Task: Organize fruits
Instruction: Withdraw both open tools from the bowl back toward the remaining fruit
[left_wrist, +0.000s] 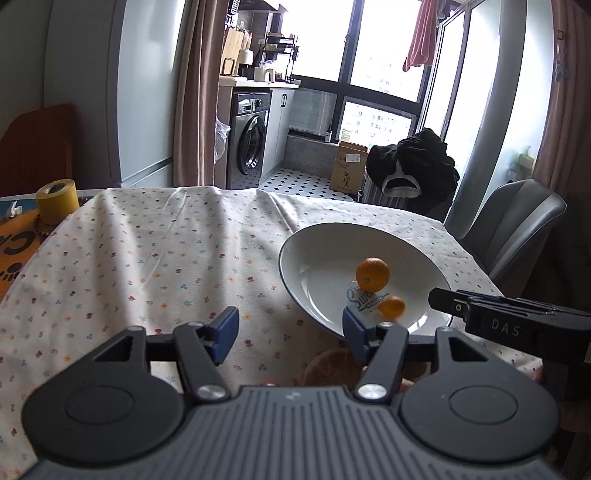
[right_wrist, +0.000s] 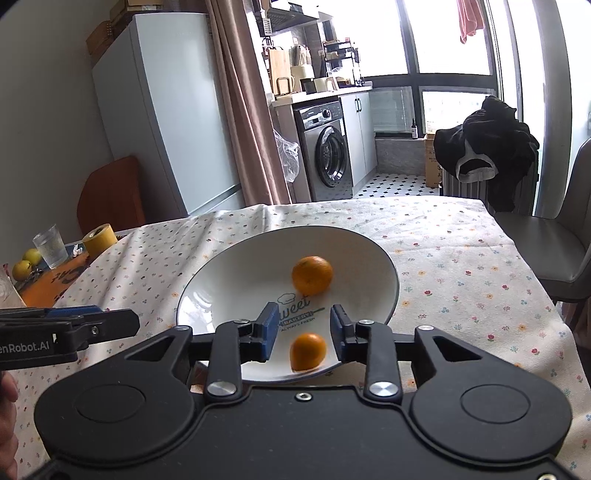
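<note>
Nearest the right wrist camera, the right gripper (right_wrist: 303, 332) hangs over the near rim of the white plate (right_wrist: 229, 273), its blue pads parted with a small orange (right_wrist: 308, 350) between them; the fruit looks blurred and neither pad presses on it, so the jaws stand open and hold nothing. In the left wrist view the left gripper (left_wrist: 290, 334) sits above the flowered tablecloth (left_wrist: 155, 258) just left of the plate (left_wrist: 317, 243), jaws wide apart and empty, its right pad just overlapping the plate's near edge. The same small orange (left_wrist: 392, 307) lies near the plate's front rim there, beside the printed lettering. Farther in, a larger orange (right_wrist: 312, 275) rests near the middle of the plate, apart from the small one. Beyond the cloth's left edge stand a roll of yellow tape (right_wrist: 99, 238), a glass of water (right_wrist: 50, 245) and two yellow-green fruits (right_wrist: 26, 264) on an orange mat
</note>
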